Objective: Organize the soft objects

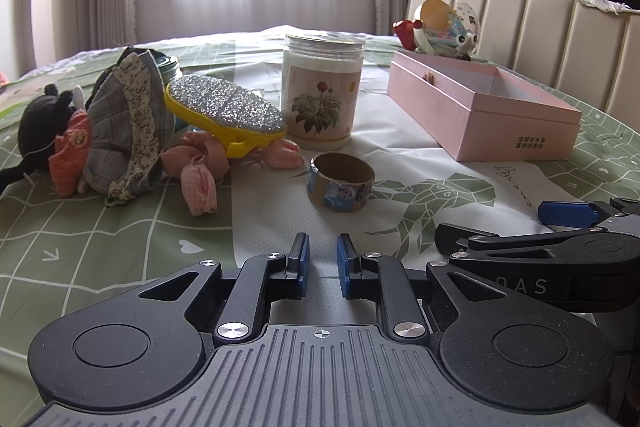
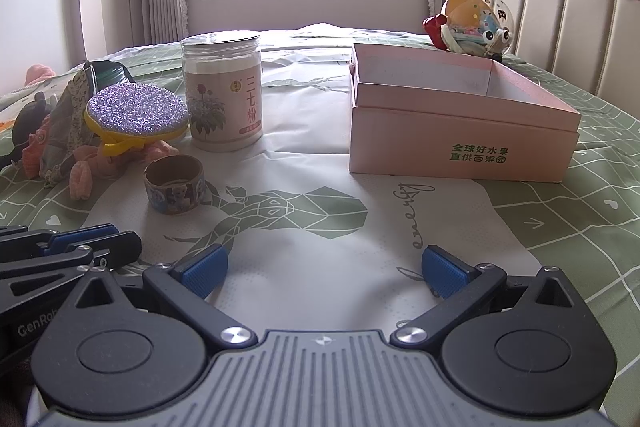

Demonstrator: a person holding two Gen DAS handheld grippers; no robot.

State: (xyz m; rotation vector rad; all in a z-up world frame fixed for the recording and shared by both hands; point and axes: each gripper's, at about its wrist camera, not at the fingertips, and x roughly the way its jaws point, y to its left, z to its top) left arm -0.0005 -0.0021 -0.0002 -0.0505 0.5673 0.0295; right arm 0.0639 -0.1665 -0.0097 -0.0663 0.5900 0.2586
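Both tongs hover low near the bed's (image 2: pixel 560 227) near edge, nothing held: left tongs (image 1: pixel 322 263) nearly closed, empty; right tongs (image 2: pixel 324 267) spread wide. Soft stuff, doll (image 1: pixel 92 131) & pink cloth bits (image 1: pixel 200 183), is piled at the left edge w/ sponge brush (image 1: pixel 228 111) on top. Pink box (image 2: pixel 460 131) sits open toward the right edge. Risk: pulling the doll likely tips the brush into the jar (image 1: pixel 320 91) or tape roll (image 1: pixel 340 183).

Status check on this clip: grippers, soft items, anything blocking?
Left gripper nearly shut, empty; right gripper open, empty. Plush doll and sponge piled left, pink box empty. Tape roll and jar nearby.
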